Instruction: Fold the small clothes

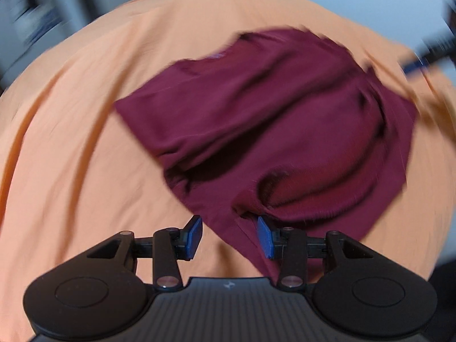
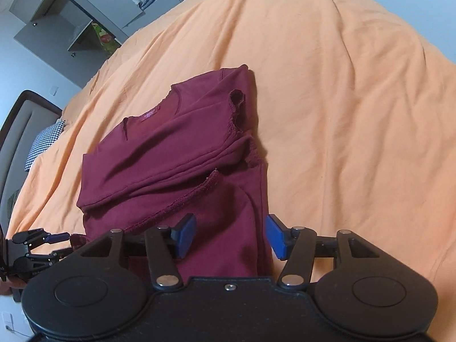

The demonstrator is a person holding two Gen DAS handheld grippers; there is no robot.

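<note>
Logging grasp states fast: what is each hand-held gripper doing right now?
Left hand-held gripper: open, holding nothing, at the maroon shirt edge.
Right hand-held gripper: open, above the shirt, holding nothing.

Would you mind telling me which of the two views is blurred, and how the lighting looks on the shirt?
Left wrist view: motion blur smears the shirt and sheet, worst toward the edges, while the left tool stays sharp. Right wrist view: crisp, with the shirt's hem stitching readable; soft, even light, only mild shadows in the folds, no glare. Both views show fisheye bending at the rim.

left wrist: close above shirt (image 1: pixel 256 119) | right wrist: same, opposite side
</note>
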